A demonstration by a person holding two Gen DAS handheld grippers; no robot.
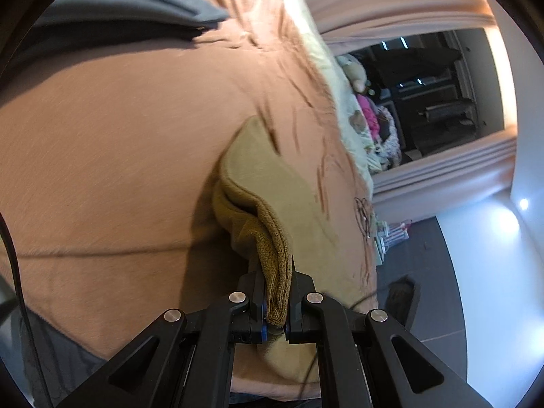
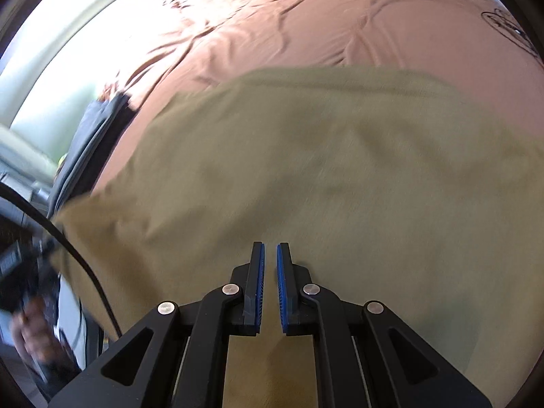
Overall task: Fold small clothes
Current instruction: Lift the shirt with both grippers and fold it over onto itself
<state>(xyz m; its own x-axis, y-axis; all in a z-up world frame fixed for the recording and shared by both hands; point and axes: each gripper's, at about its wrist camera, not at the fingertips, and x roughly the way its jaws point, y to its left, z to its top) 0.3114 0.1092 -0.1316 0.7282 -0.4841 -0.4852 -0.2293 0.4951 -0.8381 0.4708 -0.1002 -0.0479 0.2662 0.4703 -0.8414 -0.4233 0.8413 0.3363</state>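
Tan garment pinched on my left, spread under my right.
Left wrist: my left gripper (image 1: 276, 301) clamps a bunched ribbed edge of the tan garment (image 1: 253, 187), lifted off the pink bedspread (image 1: 102, 156). Right wrist: my right gripper (image 2: 269, 265) is nearly closed, empty, over the garment (image 2: 306, 170) lying on the bedspread (image 2: 306, 17).

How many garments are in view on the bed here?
2, more may lie out of frame. A tan garment is pinched at one edge in the left gripper, spreading over the pink bedspread. A grey garment lies at the bedspread's edge.
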